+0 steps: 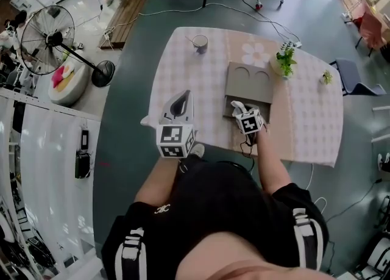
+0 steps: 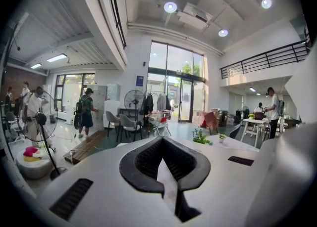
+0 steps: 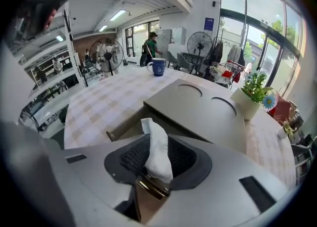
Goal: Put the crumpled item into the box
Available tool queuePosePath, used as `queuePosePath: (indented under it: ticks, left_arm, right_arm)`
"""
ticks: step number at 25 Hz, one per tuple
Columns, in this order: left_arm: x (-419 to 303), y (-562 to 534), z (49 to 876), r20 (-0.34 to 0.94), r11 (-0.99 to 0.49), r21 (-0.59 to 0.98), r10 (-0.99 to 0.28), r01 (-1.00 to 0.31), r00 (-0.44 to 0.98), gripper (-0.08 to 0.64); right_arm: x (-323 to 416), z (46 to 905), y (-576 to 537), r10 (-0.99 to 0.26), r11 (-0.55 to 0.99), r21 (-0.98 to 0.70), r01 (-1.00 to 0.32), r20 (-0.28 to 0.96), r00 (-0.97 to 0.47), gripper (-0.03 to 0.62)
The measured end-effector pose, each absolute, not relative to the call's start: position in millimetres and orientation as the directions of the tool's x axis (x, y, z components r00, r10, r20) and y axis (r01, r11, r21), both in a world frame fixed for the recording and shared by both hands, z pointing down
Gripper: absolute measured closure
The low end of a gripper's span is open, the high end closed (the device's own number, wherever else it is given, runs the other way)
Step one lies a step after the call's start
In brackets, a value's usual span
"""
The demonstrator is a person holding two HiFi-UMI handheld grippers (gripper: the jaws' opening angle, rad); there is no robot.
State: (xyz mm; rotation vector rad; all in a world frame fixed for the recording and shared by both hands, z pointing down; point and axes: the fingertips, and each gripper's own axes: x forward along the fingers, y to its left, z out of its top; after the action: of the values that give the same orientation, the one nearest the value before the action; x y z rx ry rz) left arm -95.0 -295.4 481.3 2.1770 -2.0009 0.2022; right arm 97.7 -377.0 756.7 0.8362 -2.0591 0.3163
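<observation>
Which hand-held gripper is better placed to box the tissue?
Right. The right hand-held gripper has the white crumpled tissue between its jaws, over the open drawer of the grey box; the left hand-held gripper is empty.

The head view looks steeply down from above the person (image 1: 213, 211) onto the whole table (image 1: 183, 71), with the left claw (image 1: 178, 107) and right claw (image 1: 241, 109) near the frame's middle. The left gripper view sits close behind its claw, facing almost level across the room toward tall windows (image 2: 171, 80). The right gripper view, equally close, tilts down at the table and shares the box (image 3: 198, 110), blue mug (image 3: 158, 66) and potted plant (image 3: 255, 90) with the head view.
</observation>
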Motion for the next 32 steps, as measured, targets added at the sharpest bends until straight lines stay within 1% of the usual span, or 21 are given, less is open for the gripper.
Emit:
queuePosePath:
  ticks: [2,5,8,11,13,18,20,22,23,26,32]
  left_arm:
    - [-93,-298,480,0.211,-0.087,0.042,-0.973,-0.995,0.094,0.57]
    - [-88,-301,478,0.202,-0.106,0.041,-0.973,-0.994,0.112,0.569]
    - [-78,-306,473,0.188,-0.137,0.039,-0.972,-0.99,0.142,0.57]
    - [-65,-314,468,0.171,-0.17,0.04,-0.97,-0.985,0.174,0.569]
    - [-56,-321,465,0.157,-0.193,0.04,-0.968,-0.98,0.197,0.57]
    - [-27,-334,454,0.127,-0.256,0.034,-0.958,-0.966,0.259,0.57]
    - [-16,-337,449,0.116,-0.289,0.033,-0.95,-0.957,0.291,0.569]
    - [-3,-338,442,0.103,-0.324,0.028,-0.94,-0.946,0.325,0.569]
    - [2,-337,439,0.096,-0.338,0.027,-0.936,-0.941,0.339,0.569]
    - [14,-335,433,0.086,-0.366,0.025,-0.927,-0.93,0.366,0.569]
    - [22,-334,430,0.08,-0.393,0.021,-0.916,-0.919,0.393,0.569]
  right_arm:
    - [93,745,-377,-0.456,0.748,0.068,-0.66,0.776,-0.437,0.481]
    - [91,721,-383,-0.501,0.738,0.059,-0.672,0.714,-0.489,0.476]
    - [96,686,-391,-0.559,0.693,-0.006,-0.721,0.627,-0.542,0.476]
    - [104,629,-401,-0.655,0.642,-0.045,-0.765,0.488,-0.578,0.477]
    - [111,586,-405,-0.716,0.621,-0.036,-0.783,0.381,-0.585,0.477]
    - [140,472,-398,-0.837,0.544,0.017,-0.839,0.093,-0.54,0.48]
    - [153,435,-388,-0.867,0.497,0.04,-0.867,-0.003,-0.497,0.498]
    - [168,407,-377,-0.894,0.437,0.069,-0.897,-0.073,-0.442,0.568]
    - [174,397,-371,-0.903,0.412,0.076,-0.908,-0.097,-0.418,0.589]
    - [191,383,-358,-0.927,0.347,0.073,-0.935,-0.126,-0.353,0.589]
    - [201,397,-348,-0.945,0.308,0.049,-0.95,-0.102,-0.312,0.591]
